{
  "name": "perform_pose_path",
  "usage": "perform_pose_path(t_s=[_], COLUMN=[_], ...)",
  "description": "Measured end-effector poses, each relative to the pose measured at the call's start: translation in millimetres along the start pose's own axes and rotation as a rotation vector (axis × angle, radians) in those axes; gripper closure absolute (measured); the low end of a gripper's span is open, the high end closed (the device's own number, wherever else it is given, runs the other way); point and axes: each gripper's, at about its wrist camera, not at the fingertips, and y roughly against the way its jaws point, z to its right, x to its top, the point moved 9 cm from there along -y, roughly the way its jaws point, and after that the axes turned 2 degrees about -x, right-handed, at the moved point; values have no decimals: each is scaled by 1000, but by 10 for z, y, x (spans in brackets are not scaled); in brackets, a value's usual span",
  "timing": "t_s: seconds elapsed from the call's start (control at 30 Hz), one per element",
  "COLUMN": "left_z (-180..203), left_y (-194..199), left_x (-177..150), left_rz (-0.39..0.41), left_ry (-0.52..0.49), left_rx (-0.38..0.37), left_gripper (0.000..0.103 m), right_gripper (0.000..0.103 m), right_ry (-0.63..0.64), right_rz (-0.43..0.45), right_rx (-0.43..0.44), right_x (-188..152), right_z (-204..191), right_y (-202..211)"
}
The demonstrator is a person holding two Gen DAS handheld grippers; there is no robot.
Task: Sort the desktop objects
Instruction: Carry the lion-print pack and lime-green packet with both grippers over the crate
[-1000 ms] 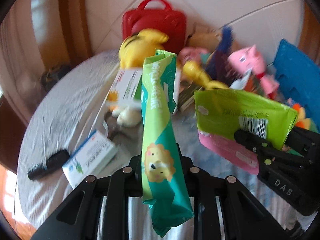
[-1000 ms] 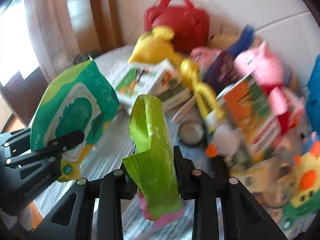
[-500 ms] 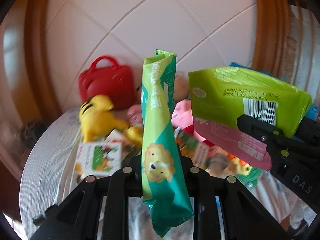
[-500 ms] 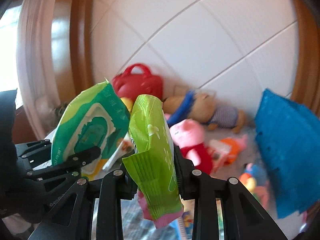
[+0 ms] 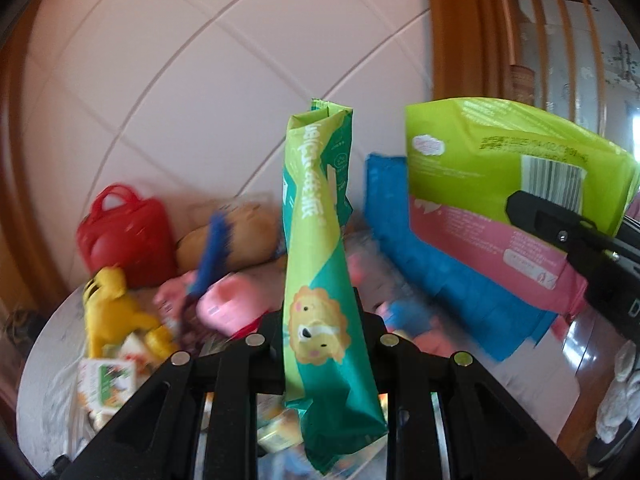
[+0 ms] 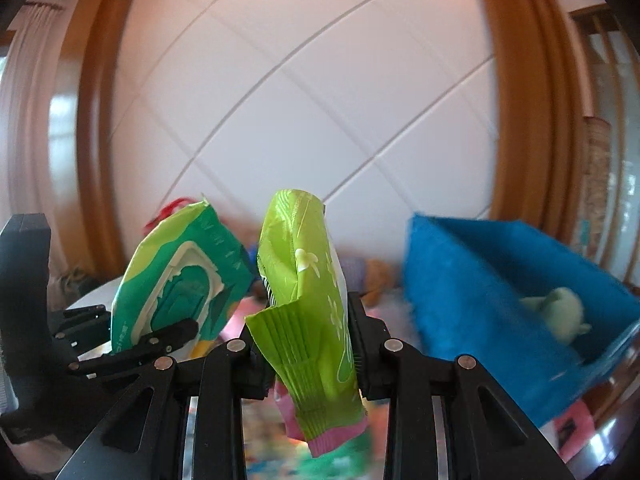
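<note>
The left hand-held gripper [image 5: 320, 344] is clenching a green wipes pack with a lion print [image 5: 320, 264], which is standing upright between its two black fingers and rising well above them. The right hand-held gripper [image 6: 308, 344] is likewise gripping a lime-green pack with a pink bottom edge [image 6: 308, 312], held edge-on between its pads and sticking out both above and below them.

From the left wrist view, the right gripper's pack is showing just to the right of the lion pack, its broad side with a barcode turned toward the camera, and a black finger [image 5: 560, 228] is pressing on its face. From the right wrist view, the lion pack is appearing to the left of the lime pack, its flap side facing the lens, with the left gripper's fingers closing on its lower end.

Beyond and below the left gripper, a white-covered table [image 5: 52, 360] is carrying a blurred heap: a red toy bag [image 5: 128, 240] far left against the wall, a yellow plush [image 5: 112, 308] in front of it, a pink plush [image 5: 228, 304] nearer the gripper, and a small printed box [image 5: 108, 380] at lower left. A blue fabric bin [image 6: 500, 292] is sitting to the right of the right gripper, with a pale green toy [image 6: 560, 312] lying inside it. A white tiled wall with a wooden frame is filling the background.
</note>
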Motion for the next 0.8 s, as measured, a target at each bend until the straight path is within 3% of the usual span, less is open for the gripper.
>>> perform_pose_path(t_s=[0.3,0.43,0.53,0.8], left_z=[1727,2394,2869,3333], left_y=[-683,-982,-1279,-1681], left_x=[795,966,992,1001], left_rz=[48,16,-51,-123], left_ry=[0,-37,-62,-108], left_rx=[-81,-121,-175,-155], left_gripper=[82,82,82,82], right_gripper=[73,73,73,73], right_ry=[-2,-33,-67,-123], right_rz=[60,43,24,-44], right_rx=[-112,-166,-201,-233], right_x=[334,336,290,4], right_z=[2027,2795,3264,4003], right_y=[167,162,121,-109])
